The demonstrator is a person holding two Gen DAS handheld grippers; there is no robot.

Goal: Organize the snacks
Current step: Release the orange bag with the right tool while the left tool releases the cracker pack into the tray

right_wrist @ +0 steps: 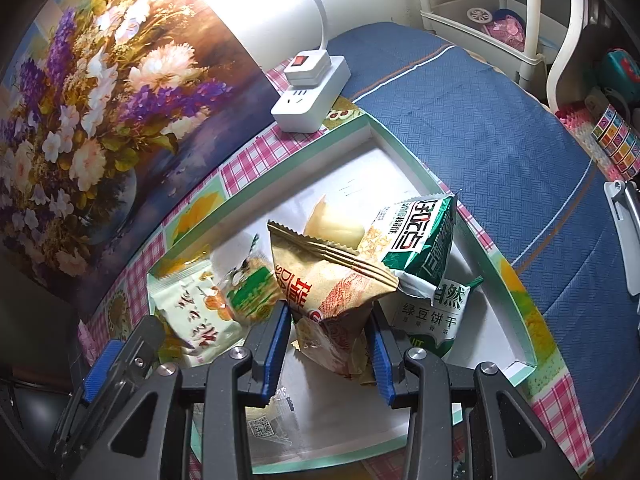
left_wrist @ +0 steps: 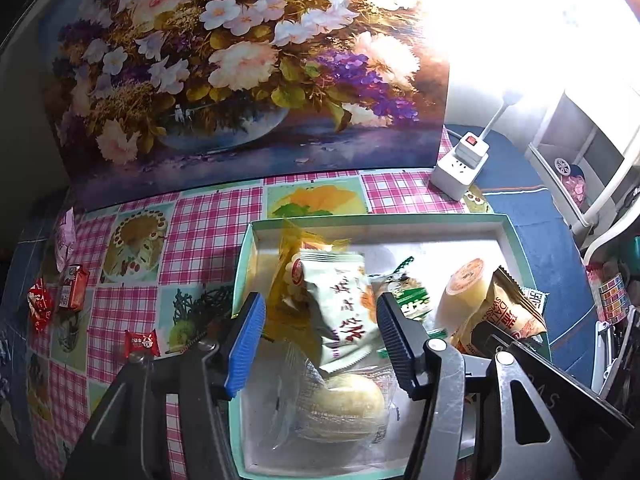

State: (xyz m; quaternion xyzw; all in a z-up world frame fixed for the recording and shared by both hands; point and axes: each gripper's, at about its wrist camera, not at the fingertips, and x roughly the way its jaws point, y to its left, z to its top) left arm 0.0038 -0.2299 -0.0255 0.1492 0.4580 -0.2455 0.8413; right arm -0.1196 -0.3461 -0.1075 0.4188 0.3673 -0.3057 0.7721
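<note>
Here, right tool [right_wrist: 330, 344] clenched on tan snack packet [right_wrist: 332, 280] over box [right_wrist: 404, 152]; left tool [left_wrist: 320, 340] seemingly released above pale packet [left_wrist: 344, 312].

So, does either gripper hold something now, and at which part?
The right gripper pinches the tan snack packet at its lower end. The left gripper is open over the pale green packet, holding nothing.

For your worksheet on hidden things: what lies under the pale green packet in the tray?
Under the pale green packet: a yellow wrapper and a clear-wrapped pastry. The tray floor beneath is hidden.
</note>
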